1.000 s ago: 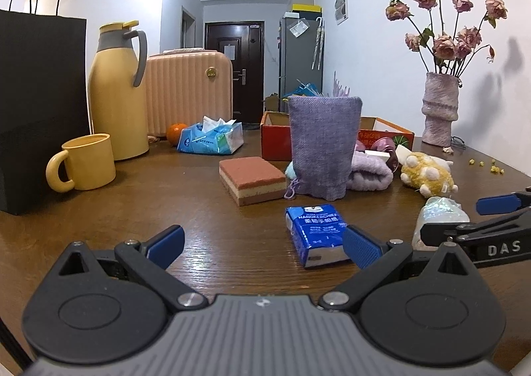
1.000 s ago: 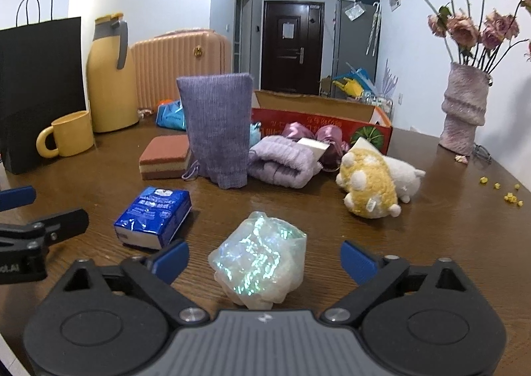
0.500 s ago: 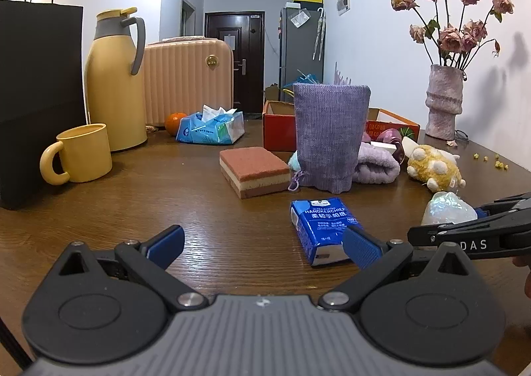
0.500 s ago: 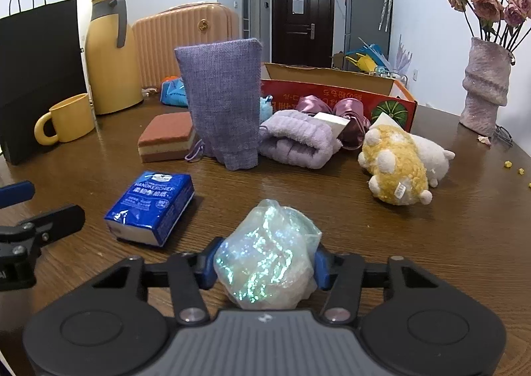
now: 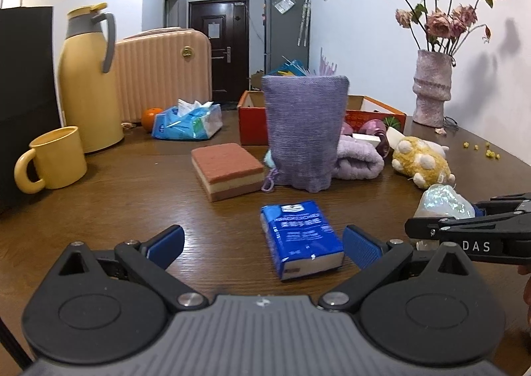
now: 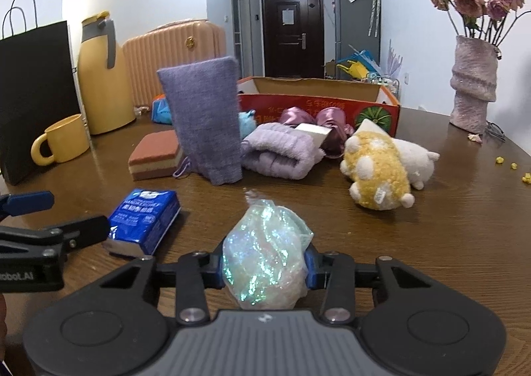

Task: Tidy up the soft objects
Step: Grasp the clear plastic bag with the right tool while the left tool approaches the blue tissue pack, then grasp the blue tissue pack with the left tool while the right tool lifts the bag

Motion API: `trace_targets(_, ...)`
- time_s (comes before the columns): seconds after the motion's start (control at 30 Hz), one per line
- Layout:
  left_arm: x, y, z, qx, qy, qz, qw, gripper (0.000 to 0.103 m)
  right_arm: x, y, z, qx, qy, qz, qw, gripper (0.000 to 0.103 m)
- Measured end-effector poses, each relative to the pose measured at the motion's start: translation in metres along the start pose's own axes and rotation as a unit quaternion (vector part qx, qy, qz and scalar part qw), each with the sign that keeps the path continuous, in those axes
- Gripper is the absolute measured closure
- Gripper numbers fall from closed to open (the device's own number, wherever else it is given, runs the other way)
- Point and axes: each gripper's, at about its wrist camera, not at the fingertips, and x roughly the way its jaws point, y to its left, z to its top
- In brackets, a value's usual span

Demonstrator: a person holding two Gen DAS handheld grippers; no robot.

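My right gripper [image 6: 264, 271] is shut on an iridescent plastic bag [image 6: 265, 256] and holds it just above the wooden table [image 6: 431, 226]; the bag also shows in the left wrist view [image 5: 443, 201]. My left gripper [image 5: 262, 245] is open and empty, with a blue tissue pack [image 5: 300, 238] lying between its fingers near the right one. The pack shows in the right wrist view [image 6: 144, 218]. Behind stand a purple knit pouch [image 6: 204, 122], a rolled lilac towel [image 6: 282, 155], a yellow plush [image 6: 376, 172], a layered sponge [image 6: 154, 155] and an open red box [image 6: 318, 99].
A yellow mug [image 5: 53, 160], a yellow thermos [image 5: 88, 77], a black paper bag [image 5: 23, 94], a peach suitcase [image 5: 162, 72], a blue tissue packet [image 5: 187, 120] and an orange [image 5: 151, 117] stand at the left and back. A vase of dried roses [image 5: 431, 90] stands at the right.
My right gripper has shut on the iridescent bag and lifted it slightly. My left gripper has moved closer to the blue tissue pack and stays open.
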Motion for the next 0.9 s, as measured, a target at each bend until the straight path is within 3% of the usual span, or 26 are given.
trace_targets(0.33,0.021,-0.024,0.015,0.015,0.029,-0.003,0.9995,0.000,-0.009,-0.024,0.002,0.022,-0.018,-0.019,0.999,0.063)
trace_targets(0.9,0.064,-0.043,0.022,0.004,0.093,0.034,0.9951,0.000,-0.014,-0.052,0.001,0.040,-0.034,-0.040,0.998,0.063)
